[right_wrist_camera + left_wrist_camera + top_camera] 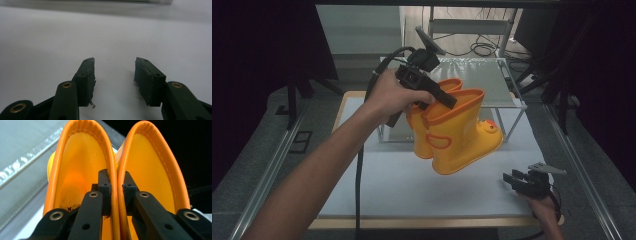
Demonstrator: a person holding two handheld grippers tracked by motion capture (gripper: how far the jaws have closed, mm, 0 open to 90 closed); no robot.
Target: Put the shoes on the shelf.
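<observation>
Step in hand: carrying a pair of boots, lifted clear of the table.

The left hand-held gripper (447, 97) has its jaws closed on the two adjoining collar walls of the yellow rubber boots (457, 132), one jaw inside each shaft, so that both boots hang together as a pair above the white table (402, 185), soles tilted and toes toward the right. Behind them stands a wire shelf rack (507, 95) with a glass-like top. The right hand-held gripper (518, 181) rests low at the near right corner of the table, jaws partly apart and holding nothing. Judgement: the transfer is midway. The next move calls for a steady pinch, since only the pressed rims carry both boots, and a level set-down, soles first, likely on or by the rack.
</observation>
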